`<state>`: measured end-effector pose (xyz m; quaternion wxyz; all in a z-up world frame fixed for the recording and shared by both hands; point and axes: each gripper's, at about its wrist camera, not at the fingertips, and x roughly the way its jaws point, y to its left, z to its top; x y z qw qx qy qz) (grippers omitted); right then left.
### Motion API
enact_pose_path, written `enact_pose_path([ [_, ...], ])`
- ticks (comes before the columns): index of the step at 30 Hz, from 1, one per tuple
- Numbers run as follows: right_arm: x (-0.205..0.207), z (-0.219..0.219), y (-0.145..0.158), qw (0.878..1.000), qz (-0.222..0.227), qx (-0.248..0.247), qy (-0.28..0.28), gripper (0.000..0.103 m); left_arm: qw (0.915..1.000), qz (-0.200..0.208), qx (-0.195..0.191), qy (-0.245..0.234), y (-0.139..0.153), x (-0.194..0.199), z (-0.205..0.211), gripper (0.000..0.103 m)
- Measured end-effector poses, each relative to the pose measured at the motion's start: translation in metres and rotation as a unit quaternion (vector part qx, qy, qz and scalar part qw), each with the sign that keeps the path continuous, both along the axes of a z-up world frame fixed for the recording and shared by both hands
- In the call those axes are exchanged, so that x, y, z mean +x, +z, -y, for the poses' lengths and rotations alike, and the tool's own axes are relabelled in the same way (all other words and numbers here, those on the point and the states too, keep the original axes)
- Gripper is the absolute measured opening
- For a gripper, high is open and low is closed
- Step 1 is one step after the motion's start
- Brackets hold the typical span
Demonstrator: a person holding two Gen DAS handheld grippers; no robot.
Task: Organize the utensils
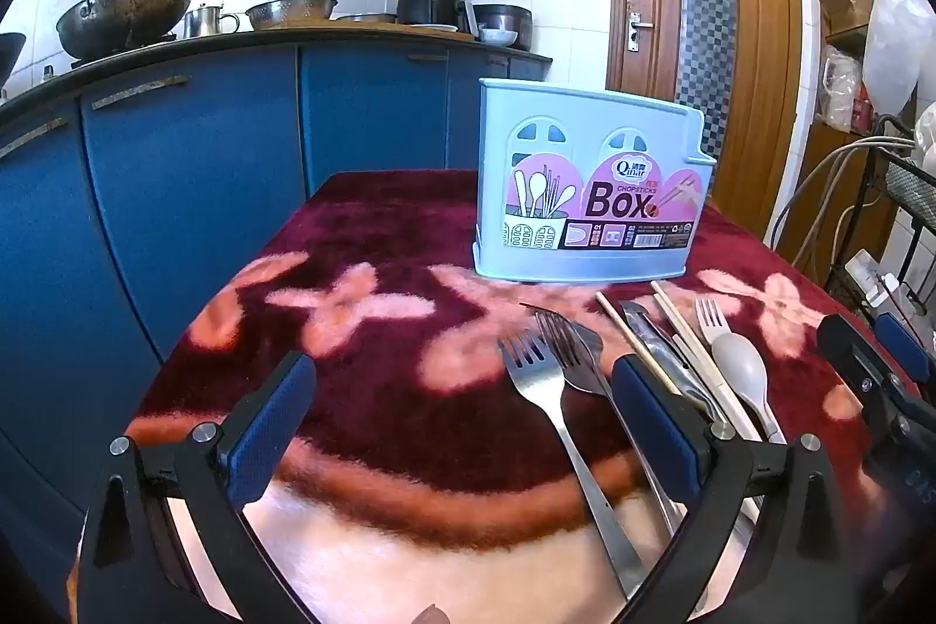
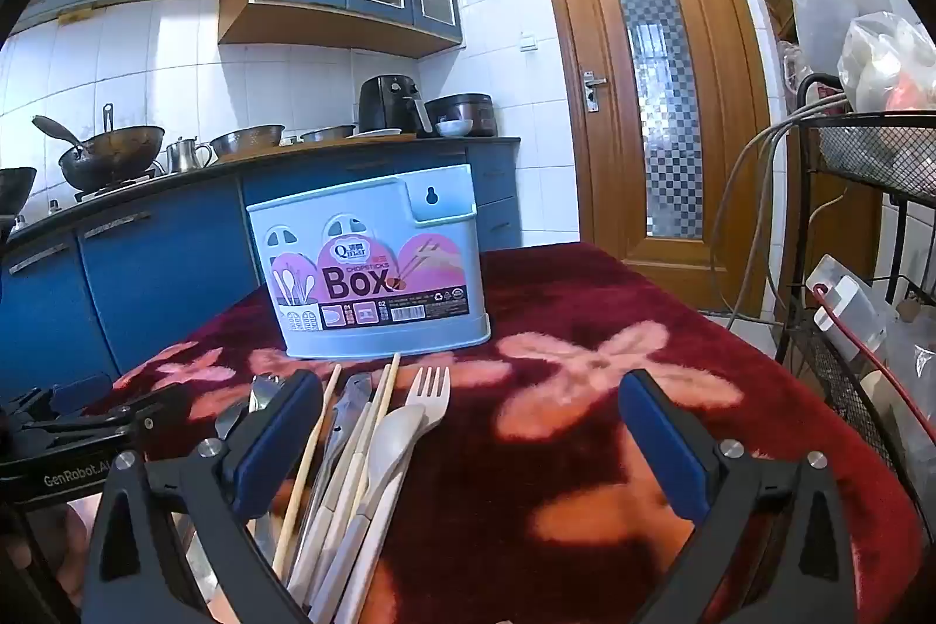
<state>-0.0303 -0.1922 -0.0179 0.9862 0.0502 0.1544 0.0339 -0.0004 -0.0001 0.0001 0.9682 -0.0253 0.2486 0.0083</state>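
Note:
A pale blue chopsticks box (image 1: 591, 179) (image 2: 374, 267) stands upright at the far side of a red flowered cloth (image 1: 362, 331) (image 2: 585, 390). In front of it lie two metal forks (image 1: 544, 378), wooden chopsticks (image 1: 684, 331) (image 2: 310, 460), metal tongs (image 1: 661, 349), a white fork (image 2: 430, 396) and a beige spoon (image 1: 740, 366) (image 2: 392, 442). My left gripper (image 1: 462, 419) hovers open over the cloth, the metal forks between its fingers, untouched. My right gripper (image 2: 474, 442) is open too, with the spoon and white fork between its fingers.
Blue cabinets (image 1: 193, 179) with a wok (image 1: 123, 16), bowls and an air fryer (image 2: 389, 103) run behind the table. A wooden door (image 2: 649, 97) stands at the back right. A black wire rack (image 2: 866, 238) with cables and bags flanks the table's right edge.

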Motion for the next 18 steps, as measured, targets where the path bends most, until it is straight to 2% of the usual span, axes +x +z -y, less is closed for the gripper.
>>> enact_pose_path([
  [18, -0.0001, -0.0004, 0.0, 1.0, 0.0, 0.0, 0.0, 0.103, 1.0, -0.002, -0.002, 0.0, 0.0, 0.0001, -0.0001, 0.102],
])
